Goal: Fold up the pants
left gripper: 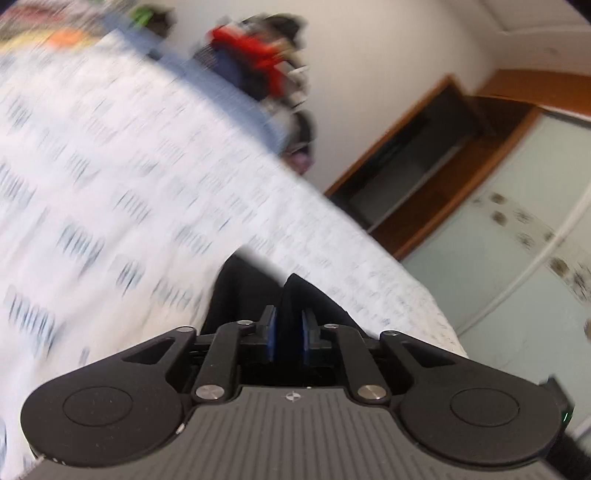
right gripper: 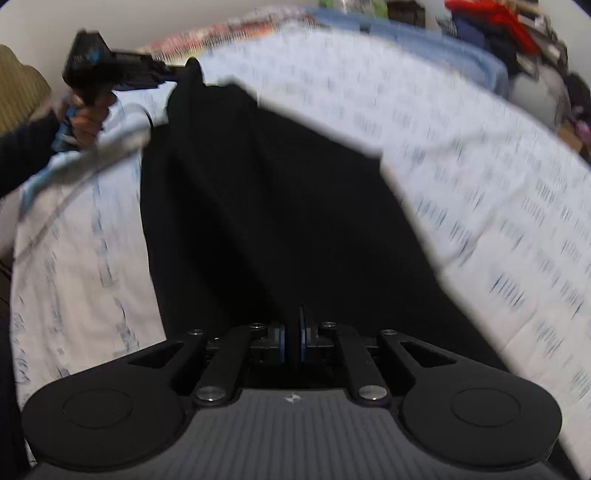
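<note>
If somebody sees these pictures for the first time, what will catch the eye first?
The black pants come first, a dark spread across the white patterned bedsheet. The right gripper pinches their near edge, and the left gripper, in a hand, is at their far corner. A red pile sits behind the bed.

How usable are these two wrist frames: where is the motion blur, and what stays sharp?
Left wrist view: the patterned bedsheet and the clutter behind it are smeared by motion blur, while the left gripper and the fold of black pants between its pads stay sharp. Right wrist view: the sheet streaks most at the right, the right gripper is crisp, and the pants read as flat black with little detail; fisheye bends both.
</note>
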